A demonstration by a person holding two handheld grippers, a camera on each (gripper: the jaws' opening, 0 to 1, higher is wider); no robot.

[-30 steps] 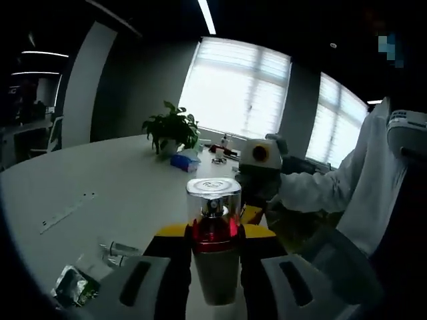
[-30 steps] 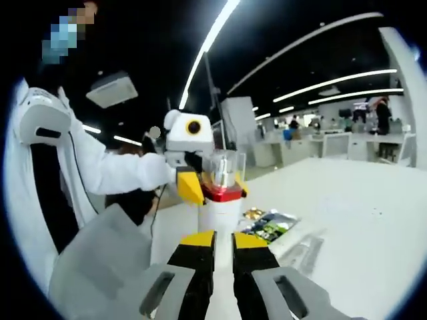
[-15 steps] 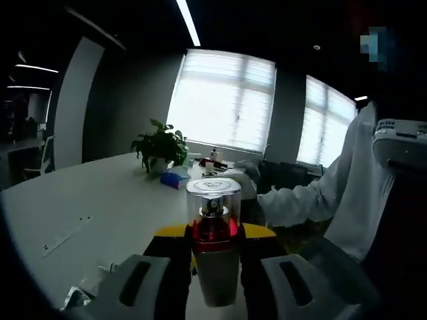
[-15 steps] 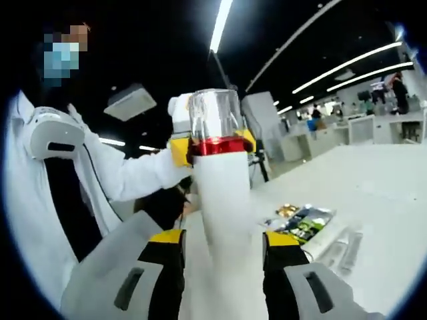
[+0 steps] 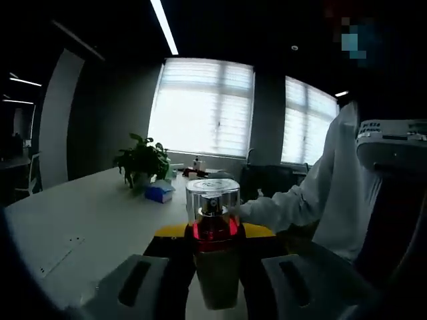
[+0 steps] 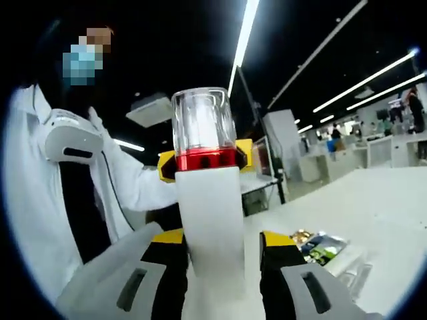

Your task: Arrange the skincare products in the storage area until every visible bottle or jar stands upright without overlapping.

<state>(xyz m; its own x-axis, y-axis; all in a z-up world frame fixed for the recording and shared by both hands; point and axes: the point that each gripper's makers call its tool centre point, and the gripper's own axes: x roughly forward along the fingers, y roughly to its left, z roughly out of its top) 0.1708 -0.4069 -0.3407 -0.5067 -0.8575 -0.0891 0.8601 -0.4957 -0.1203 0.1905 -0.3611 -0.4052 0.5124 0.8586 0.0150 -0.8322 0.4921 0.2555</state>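
White table (image 5: 87,220), one upright spray bottle (image 5: 213,250) clamped in left gripper (image 5: 213,263); right gripper (image 6: 217,257) jaws parted around it.

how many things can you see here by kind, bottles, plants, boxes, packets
Pump bottles with a clear cap and red collar: 1, held up between both claws
Potted plants: 1
Blue boxes: 1
Foil packets on the table: 1 cluster, number unclear
Small bottles by the window: 1
Total: 5
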